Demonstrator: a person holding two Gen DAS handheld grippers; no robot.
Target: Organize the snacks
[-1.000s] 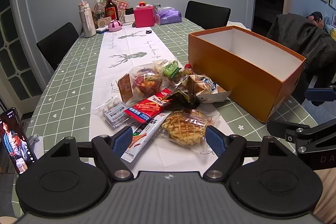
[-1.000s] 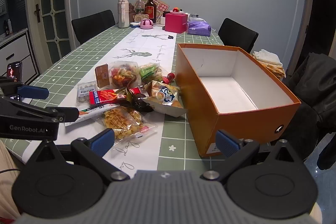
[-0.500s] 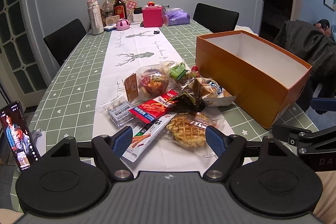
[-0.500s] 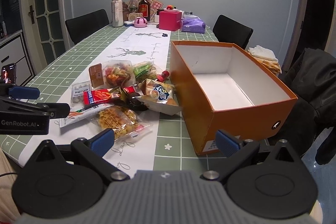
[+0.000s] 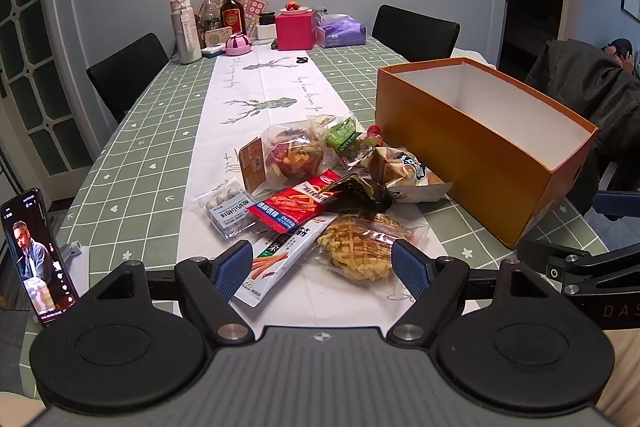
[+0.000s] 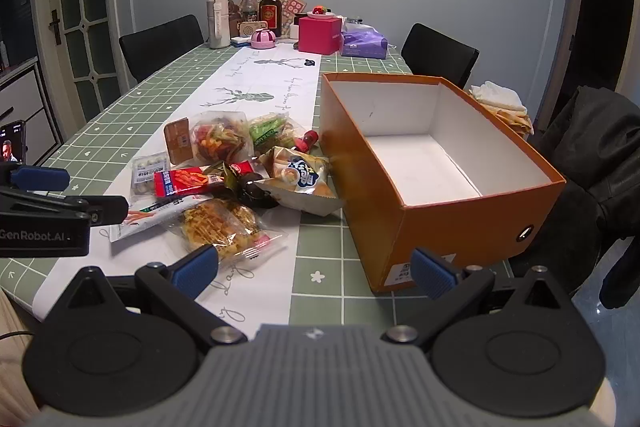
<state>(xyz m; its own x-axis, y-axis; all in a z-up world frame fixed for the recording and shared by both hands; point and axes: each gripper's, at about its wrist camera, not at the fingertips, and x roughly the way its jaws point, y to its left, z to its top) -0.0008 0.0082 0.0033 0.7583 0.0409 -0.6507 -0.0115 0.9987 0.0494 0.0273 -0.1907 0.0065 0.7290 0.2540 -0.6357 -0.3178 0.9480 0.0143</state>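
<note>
The task stands at its very start, judging by how things lie. The orange cardboard box point(image 6: 440, 183) sits open on the green checked tablecloth point(image 5: 132, 163) with its white inside bare; no snack has gone in.

All the snacks lie in one loose pile just left of the box, on the white table runner point(image 5: 272, 95). From the left wrist view, the waffle packet point(image 5: 360, 251) is nearest, at about 12 o'clock just beyond the fingertips. The long white carrot-stick pack point(image 5: 276, 259) lies at 11 o'clock, partly under the red stick-snack bag point(image 5: 296, 203). Farther out sit the small clear pack of round sweets point(image 5: 228, 211) at 10 o'clock, the clear bag of mixed colourful snacks point(image 5: 292, 155) at 12, the green raisin pack point(image 5: 340, 135) beyond it, and the crumpled chip bag point(image 5: 404, 171) at 1 o'clock, touching or nearly touching the box wall.

The left gripper point(image 5: 320, 269) hovers with its jaws spread wide and nothing between them. The right gripper point(image 6: 316, 273) is likewise wide apart and empty, facing the near corner of the box.

Everything is left to do: each packet must be picked from the pile and laid in the box. The waffle packet looks the easiest first pick.
</note>
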